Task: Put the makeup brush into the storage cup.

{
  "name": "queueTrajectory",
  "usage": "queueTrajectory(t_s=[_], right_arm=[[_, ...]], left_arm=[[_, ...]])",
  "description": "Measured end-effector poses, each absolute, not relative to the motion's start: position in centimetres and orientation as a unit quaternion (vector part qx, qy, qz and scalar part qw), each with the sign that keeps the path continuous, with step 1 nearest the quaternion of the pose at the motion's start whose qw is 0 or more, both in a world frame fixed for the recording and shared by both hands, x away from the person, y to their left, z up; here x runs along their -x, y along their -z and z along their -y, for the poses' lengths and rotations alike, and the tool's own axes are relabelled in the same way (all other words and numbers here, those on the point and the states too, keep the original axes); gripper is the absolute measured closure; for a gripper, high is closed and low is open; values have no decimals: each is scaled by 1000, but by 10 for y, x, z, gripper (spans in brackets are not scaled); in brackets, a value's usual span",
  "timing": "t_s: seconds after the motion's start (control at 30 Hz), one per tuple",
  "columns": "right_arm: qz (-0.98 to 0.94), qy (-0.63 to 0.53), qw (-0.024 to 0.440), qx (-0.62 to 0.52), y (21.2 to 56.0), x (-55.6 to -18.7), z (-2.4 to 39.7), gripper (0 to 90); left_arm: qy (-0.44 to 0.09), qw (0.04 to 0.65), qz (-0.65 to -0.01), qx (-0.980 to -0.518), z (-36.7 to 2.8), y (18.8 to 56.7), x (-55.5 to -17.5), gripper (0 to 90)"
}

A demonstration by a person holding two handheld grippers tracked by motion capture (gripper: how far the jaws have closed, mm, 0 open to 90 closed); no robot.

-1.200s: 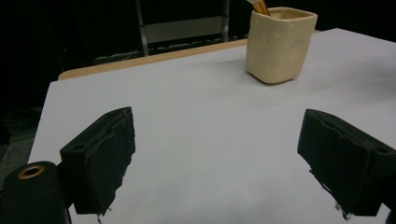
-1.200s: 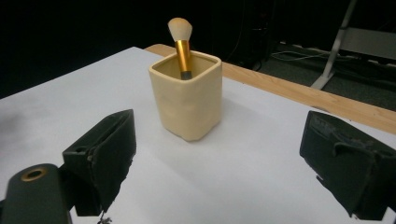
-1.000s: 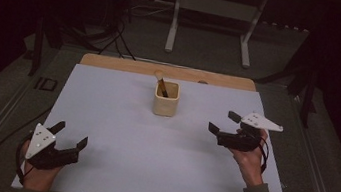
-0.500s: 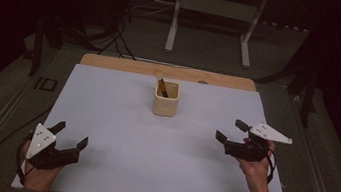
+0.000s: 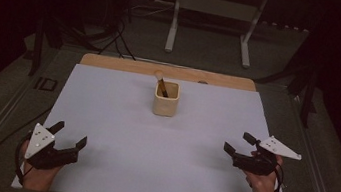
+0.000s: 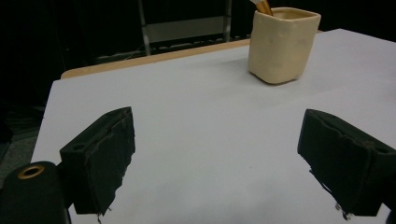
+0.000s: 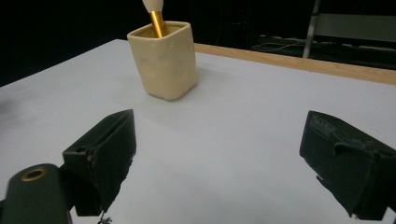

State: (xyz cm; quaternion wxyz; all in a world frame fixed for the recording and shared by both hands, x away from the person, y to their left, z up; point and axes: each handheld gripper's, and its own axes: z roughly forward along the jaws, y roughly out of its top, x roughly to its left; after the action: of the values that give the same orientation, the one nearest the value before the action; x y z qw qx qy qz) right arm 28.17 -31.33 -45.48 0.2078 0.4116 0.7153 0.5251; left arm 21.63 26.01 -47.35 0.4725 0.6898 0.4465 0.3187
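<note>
A cream square cup (image 5: 166, 99) (image 6: 283, 43) (image 7: 163, 59) stands upright toward the back middle of the white table (image 5: 119, 119). A brush with a gold ferrule and pale tip (image 5: 160, 82) (image 7: 156, 14) leans inside it. My left gripper (image 5: 69, 134) (image 6: 229, 163) rests open near the front left corner, nothing between its jaws. My right gripper (image 5: 239, 142) (image 7: 224, 163) is held open over the right side of the table, empty, its jaws pointing left toward the cup.
A wooden strip (image 5: 167, 71) runs along the table's back edge. A white metal stand (image 5: 214, 24) is on the floor behind. Cables (image 5: 113, 37) trail on the floor at back left. A small dark object (image 5: 46, 83) lies off the table's left edge.
My right gripper has drawn back toward the front right, away from the cup. The left gripper has stayed in place.
</note>
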Motion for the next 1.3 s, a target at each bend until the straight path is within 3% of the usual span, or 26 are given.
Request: queueTrajectory(t_s=[1.3], right_arm=[[-704,-510,241,-432,475,-226,353,106]], left_arm=[[-323,468,-454,-686,-267,474,-218,117]])
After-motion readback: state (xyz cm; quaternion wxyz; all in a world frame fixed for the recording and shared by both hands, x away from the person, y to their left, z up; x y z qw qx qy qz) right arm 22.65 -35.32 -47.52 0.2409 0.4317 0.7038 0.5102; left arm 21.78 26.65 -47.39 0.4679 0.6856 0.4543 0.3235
